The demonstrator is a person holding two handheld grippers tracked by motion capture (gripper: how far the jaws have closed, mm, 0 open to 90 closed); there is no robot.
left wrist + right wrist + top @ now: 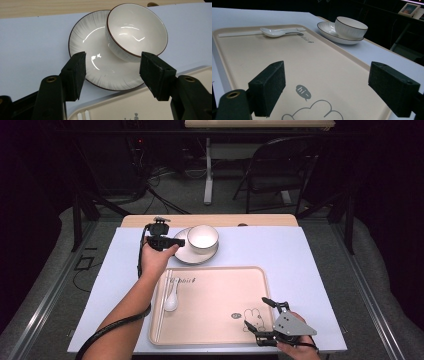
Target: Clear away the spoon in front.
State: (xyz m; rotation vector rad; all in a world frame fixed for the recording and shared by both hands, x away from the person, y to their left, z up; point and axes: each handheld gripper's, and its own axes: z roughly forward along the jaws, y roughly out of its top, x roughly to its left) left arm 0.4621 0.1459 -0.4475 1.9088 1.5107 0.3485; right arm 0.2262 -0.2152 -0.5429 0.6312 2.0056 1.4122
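High view: the left hand-held gripper (176,242) hovers at the plate's (181,251) left edge, jaws open and empty, while the bowl (202,238) sits on that plate (toward its right side). Well below the plate, the right hand-held gripper (259,314) gapes open over the tray (215,295).

The bowl (136,31) and plate (100,65) are gleaming like glazed ceramic, smooth and glossy, light glinting off both. The tray (317,67) is looking like matt plastic. The spoon (274,32) is shining, glossy white. The pads (268,86) are showing rough, matt black.
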